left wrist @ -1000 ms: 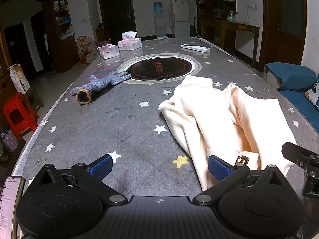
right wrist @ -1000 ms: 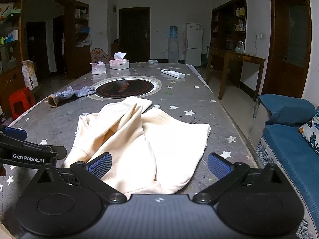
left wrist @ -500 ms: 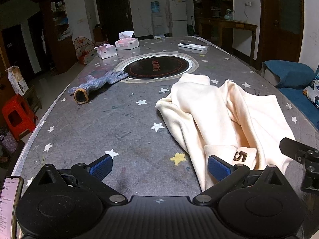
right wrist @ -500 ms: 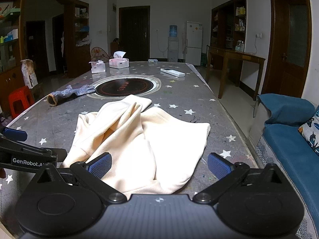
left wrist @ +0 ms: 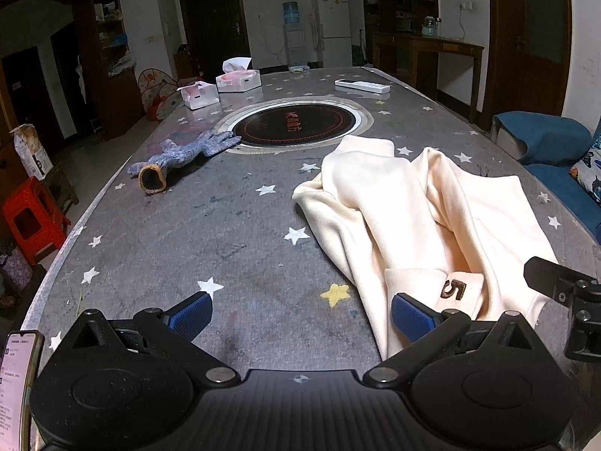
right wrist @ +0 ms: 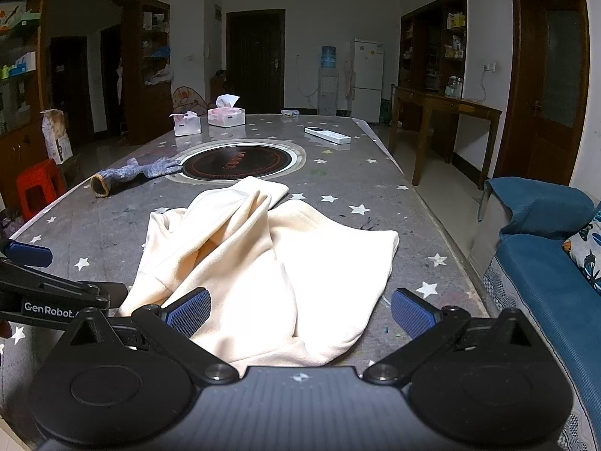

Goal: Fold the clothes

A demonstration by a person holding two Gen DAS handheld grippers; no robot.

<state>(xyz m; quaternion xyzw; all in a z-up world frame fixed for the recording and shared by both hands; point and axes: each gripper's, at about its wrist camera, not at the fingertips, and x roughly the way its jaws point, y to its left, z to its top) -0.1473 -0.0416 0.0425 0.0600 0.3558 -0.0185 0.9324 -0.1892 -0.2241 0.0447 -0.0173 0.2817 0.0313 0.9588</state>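
A cream garment (left wrist: 420, 221) lies crumpled on the grey star-patterned table (left wrist: 210, 233), a brown "5" (left wrist: 453, 288) showing near its front hem. In the right wrist view the same cream garment (right wrist: 270, 263) spreads across the table's near right part. My left gripper (left wrist: 300, 314) hovers open over the table's front edge, its right finger just before the garment's hem. My right gripper (right wrist: 298, 312) is open too, low over the garment's near edge with cloth between but not pinched. The other gripper's arm (right wrist: 45, 293) shows at far left.
A grey knit glove (left wrist: 180, 159) lies left of the round black hotplate (left wrist: 295, 126). Two tissue boxes (left wrist: 240, 79) and a white remote (left wrist: 362, 85) sit at the far end. A phone (left wrist: 17, 376) is at bottom left. A blue sofa (right wrist: 544, 263) flanks the right edge.
Both grippers drew back slightly toward the table's near edge and rose a little; the garment's "5" patch came into the left view. The garment itself has not moved.
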